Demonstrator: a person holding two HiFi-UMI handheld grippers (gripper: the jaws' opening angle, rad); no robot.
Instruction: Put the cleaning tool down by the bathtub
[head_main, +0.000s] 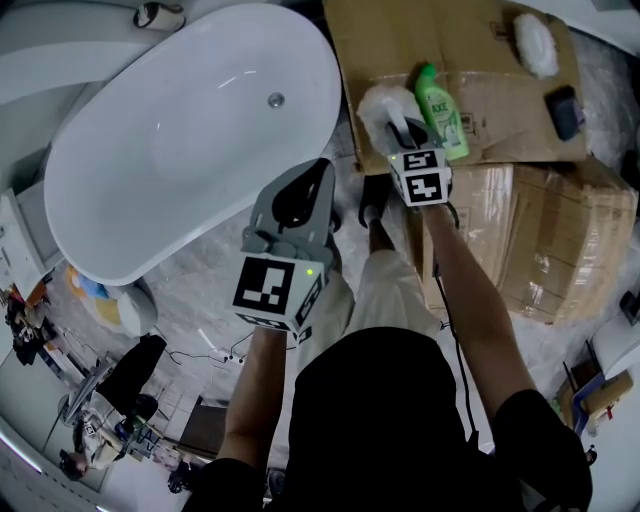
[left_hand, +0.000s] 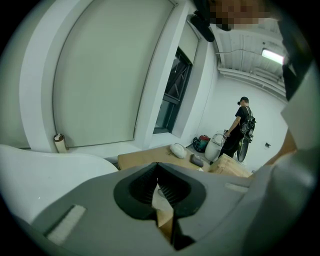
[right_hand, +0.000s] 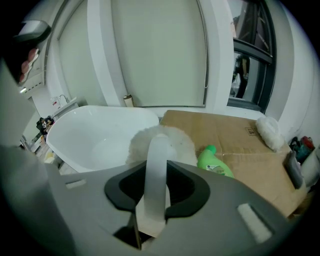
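The cleaning tool is a fluffy white duster head (head_main: 383, 108) on a pale translucent handle. My right gripper (head_main: 408, 135) is shut on that handle and holds the head over the edge of the cardboard sheet (head_main: 490, 70), just right of the white bathtub (head_main: 180, 150). In the right gripper view the handle (right_hand: 156, 170) runs up between the pads of my right gripper (right_hand: 156, 172), and the duster head (right_hand: 172, 142) lies ahead of the jaws with the bathtub (right_hand: 95, 135) to the left. My left gripper (head_main: 305, 185) hovers near the tub's right end; its jaws (left_hand: 159, 172) meet with nothing between them.
A green detergent bottle (head_main: 440, 110) lies on the cardboard beside the duster. A second white fluffy pad (head_main: 535, 45) and a dark object (head_main: 562, 112) sit farther right. Cardboard boxes (head_main: 560, 240) are stacked at the right. A person (left_hand: 242, 125) stands far off.
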